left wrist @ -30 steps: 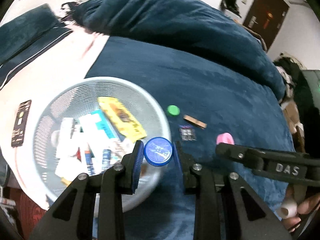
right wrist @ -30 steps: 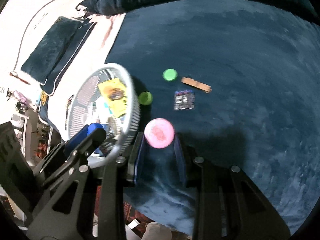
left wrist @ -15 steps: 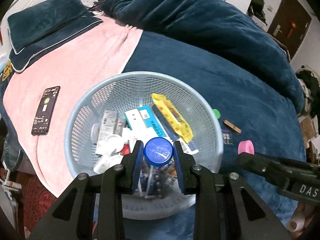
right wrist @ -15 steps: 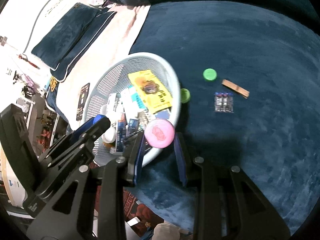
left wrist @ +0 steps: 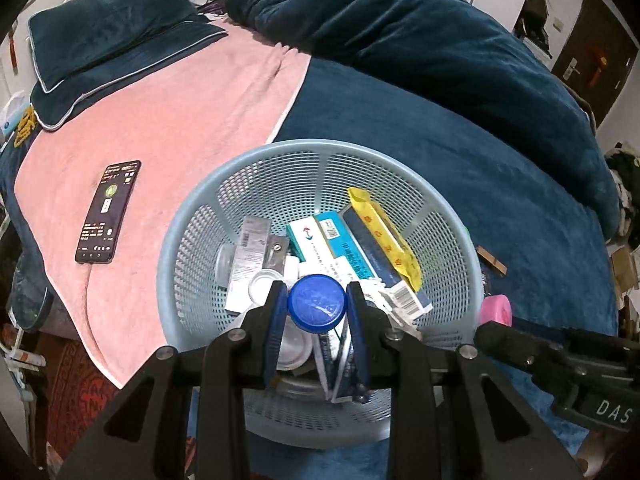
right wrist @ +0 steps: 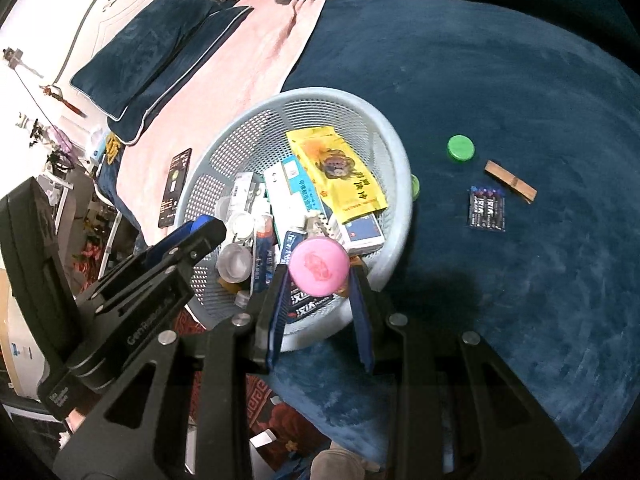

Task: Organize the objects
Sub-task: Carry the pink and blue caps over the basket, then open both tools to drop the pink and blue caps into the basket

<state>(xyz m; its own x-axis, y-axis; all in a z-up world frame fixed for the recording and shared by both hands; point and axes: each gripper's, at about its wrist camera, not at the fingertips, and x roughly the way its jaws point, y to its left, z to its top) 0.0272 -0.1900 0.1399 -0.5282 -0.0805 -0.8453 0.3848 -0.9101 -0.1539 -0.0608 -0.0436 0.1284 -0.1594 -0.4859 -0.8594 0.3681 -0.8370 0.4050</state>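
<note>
Left wrist view: left gripper is clamped on a round blue plastic bottle cap, both pads pressing its rim. The cap hangs over the inside of a pale blue perforated plastic basket, near its front wall. In the basket: a yellow foil sachet, a teal-and-white medicine carton, a grey blister strip and small clear jars (jumbled, some partly hidden by the fingers). The basket sits on a dark blue plush blanket, beside a pink towel that carries a black smartphone, screen lit. At lower right the tip of the right gripper shows with a pink cap.

Right wrist view: right gripper is closed on a round pink plastic cap, held above the basket's near rim. The left gripper enters from the left over the basket, and blue shows at its tip. On the blanket, well apart from the basket: a green bottle cap, a wooden clothespin and a pack of batteries. A second green cap lies just beside the basket's wall (partly hidden by it).
</note>
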